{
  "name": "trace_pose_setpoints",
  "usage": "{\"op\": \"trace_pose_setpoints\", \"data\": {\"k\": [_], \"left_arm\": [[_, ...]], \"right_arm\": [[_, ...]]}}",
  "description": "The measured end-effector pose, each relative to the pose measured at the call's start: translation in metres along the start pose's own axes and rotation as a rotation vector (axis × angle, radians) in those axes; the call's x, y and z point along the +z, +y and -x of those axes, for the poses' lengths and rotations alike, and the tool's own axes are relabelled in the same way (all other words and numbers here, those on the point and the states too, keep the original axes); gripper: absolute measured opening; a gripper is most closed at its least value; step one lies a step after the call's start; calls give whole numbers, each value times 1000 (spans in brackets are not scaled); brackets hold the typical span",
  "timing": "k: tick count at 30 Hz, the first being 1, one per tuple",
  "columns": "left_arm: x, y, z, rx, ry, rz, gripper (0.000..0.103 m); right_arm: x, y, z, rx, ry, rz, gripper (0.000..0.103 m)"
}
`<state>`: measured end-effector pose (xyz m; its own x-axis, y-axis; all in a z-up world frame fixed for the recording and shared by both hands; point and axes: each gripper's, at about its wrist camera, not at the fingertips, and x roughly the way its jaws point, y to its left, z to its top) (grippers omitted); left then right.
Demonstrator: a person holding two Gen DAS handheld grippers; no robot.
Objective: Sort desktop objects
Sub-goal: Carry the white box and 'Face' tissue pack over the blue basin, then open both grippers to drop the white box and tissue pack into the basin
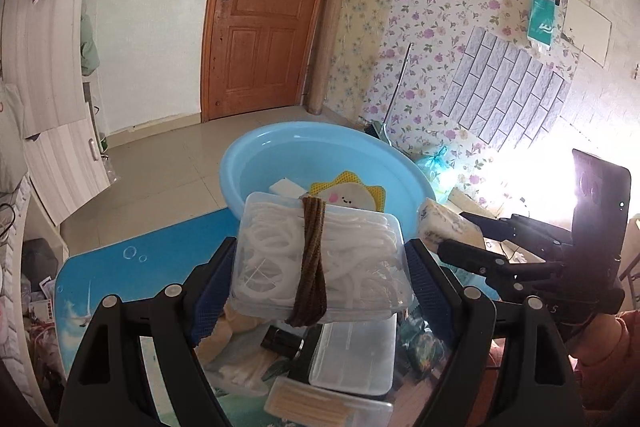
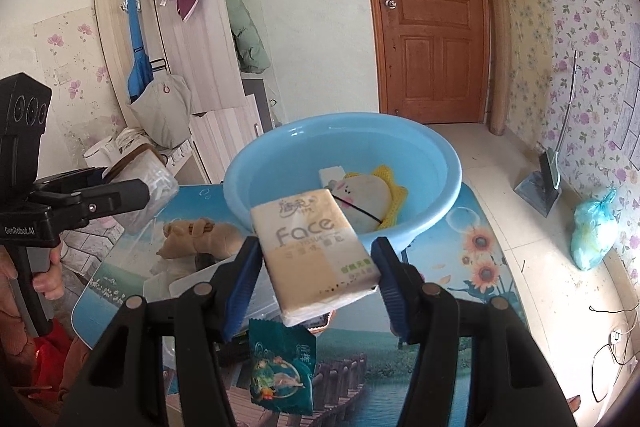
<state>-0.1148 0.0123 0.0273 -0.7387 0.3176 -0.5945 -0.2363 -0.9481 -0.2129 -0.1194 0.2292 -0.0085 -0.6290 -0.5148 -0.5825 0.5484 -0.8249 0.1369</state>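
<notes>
Sponge (image 2: pixel 370 197) in basin (image 2: pixel 440 203)

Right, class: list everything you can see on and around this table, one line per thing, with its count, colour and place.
Basin: one, light blue, far end of table.
Sun-shaped cloth toy: one, yellow and cream, inside basin.
White block: one, inside basin beside the toy.
Clear box: one, holding white loops, brown band around it, in left gripper.
Tissue pack: one, cream, in right gripper.
Green packet: one, table, near edge.
Table: one, printed scenery top.
Door: one, brown, back wall.
Left gripper: black with blue pads, closed on the box.
Right gripper: black with blue pads, closed on the pack.
</notes>
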Motion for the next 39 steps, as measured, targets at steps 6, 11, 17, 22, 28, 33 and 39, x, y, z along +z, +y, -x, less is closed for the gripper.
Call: {"op": "trace_pose_setpoints", "data": {"k": [6,11,17,22,28,33,39], "left_arm": [[12,0,-33,-18,46,-8,82],[20,1,-59,-14,75,-41,82],[26,-3,-91,-39,123,-61,82],[27,-6,-109,-40,154,-93,82],[28,-7,-107,-44,139,-101,84],[26,-2,-96,-39,128,-83,85],[16,5,-76,-17,105,-59,86]], "right_arm": [[13,-15,-18,-15,24,-22,56],[20,-28,-34,-41,30,-32,56],[28,-37,-47,-47,45,-49,56],[35,-39,-59,-60,56,-41,56],[39,-42,-69,-66,69,-41,56],[38,-43,-73,-64,82,-39,56],[37,-35,-74,-79,85,-38,57]]}}
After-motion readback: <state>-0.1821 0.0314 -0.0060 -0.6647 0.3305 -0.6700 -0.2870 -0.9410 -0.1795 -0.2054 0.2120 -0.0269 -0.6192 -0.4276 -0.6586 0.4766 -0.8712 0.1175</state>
